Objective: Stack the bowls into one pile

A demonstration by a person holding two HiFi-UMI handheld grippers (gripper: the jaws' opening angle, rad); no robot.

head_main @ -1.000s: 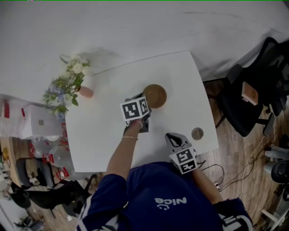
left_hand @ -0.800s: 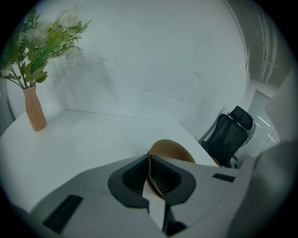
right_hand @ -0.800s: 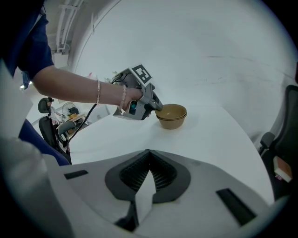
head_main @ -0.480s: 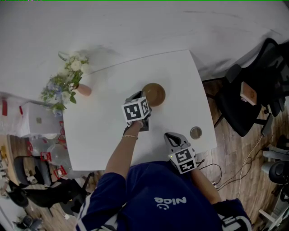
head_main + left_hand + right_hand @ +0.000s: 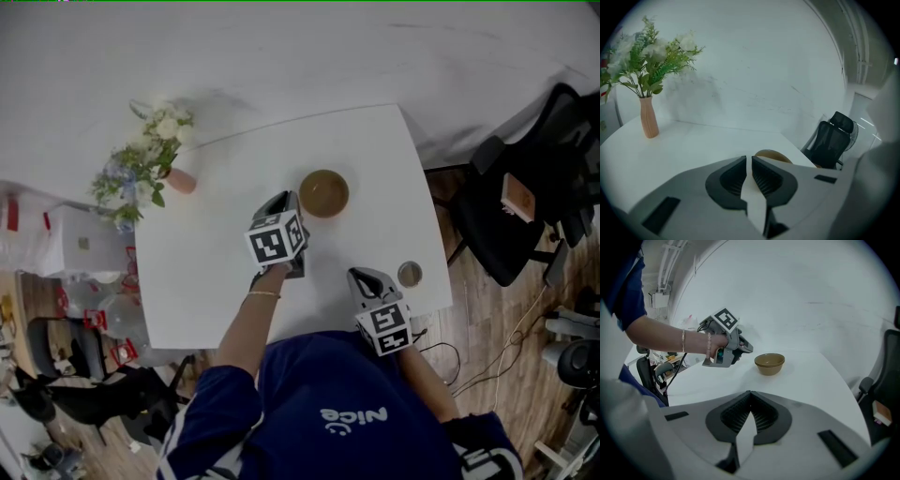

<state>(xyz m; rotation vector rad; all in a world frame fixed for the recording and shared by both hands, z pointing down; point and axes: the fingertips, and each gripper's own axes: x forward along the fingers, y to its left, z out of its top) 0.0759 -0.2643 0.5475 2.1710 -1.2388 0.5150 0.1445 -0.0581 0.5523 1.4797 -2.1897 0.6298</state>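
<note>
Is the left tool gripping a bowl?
No: in the left gripper view the left tool has only a narrow empty gap between its jaws, and the brown bowls sit on the table beyond it.

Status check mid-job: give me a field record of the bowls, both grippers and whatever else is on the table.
bowls: two brown, nested in one pile
left gripper: jaws slightly apart, empty, beside the pile, not touching
right gripper: jaws together, empty, over the table near its front edge
other: flower vase at far left; small round object at right edge, unidentifiable

White table, stacked bowls, vase, round object
</note>
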